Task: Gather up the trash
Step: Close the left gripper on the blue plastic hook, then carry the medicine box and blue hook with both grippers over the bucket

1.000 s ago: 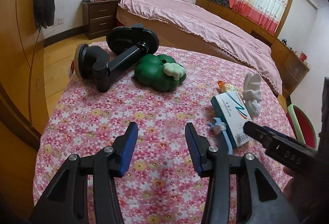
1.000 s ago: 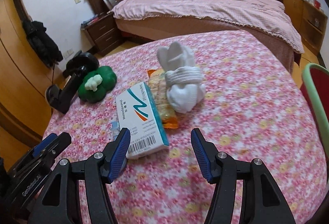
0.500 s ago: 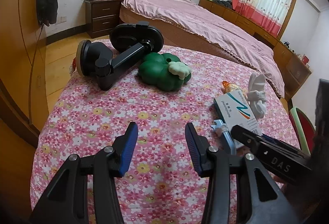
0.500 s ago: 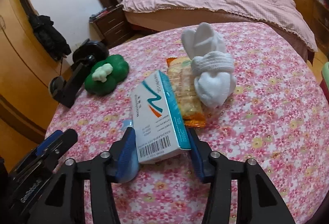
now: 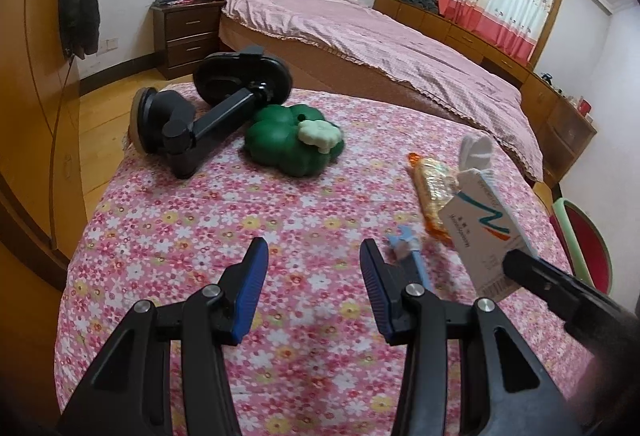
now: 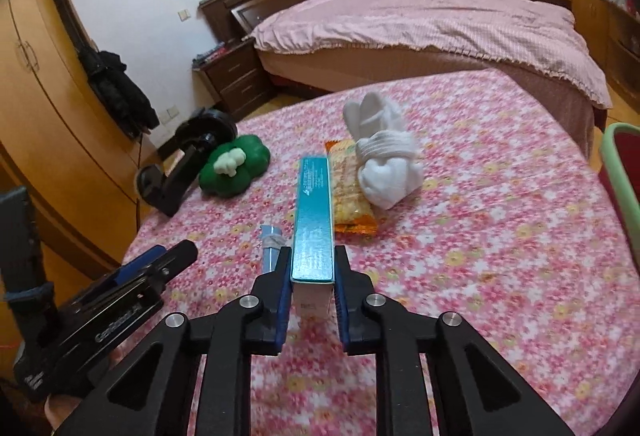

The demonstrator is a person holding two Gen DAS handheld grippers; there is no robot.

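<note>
My right gripper (image 6: pixel 312 268) is shut on a white and teal medicine box (image 6: pixel 313 228), held on edge above the floral tablecloth (image 6: pixel 480 236); the box (image 5: pixel 480 232) also shows tilted in the left wrist view. An orange snack wrapper (image 6: pixel 352 196) lies just behind it, also seen from the left wrist (image 5: pixel 430 192). A small blue plastic piece (image 5: pixel 408 248) lies between the grippers, seen too in the right wrist view (image 6: pixel 269 244). My left gripper (image 5: pixel 314 264) is open and empty over the cloth, left of the box.
A rolled white sock (image 6: pixel 386 160), a green clover-shaped toy (image 5: pixel 296 140) and a black phone holder (image 5: pixel 208 108) lie on the table. A red chair with a green rim (image 6: pixel 624 176) stands at the right. A bed (image 5: pixel 380 48) and a nightstand (image 5: pixel 184 28) are behind.
My right gripper closed on the medicine box and lifted it off the cloth, turning it on edge. The left gripper stayed open and shifted slightly.
</note>
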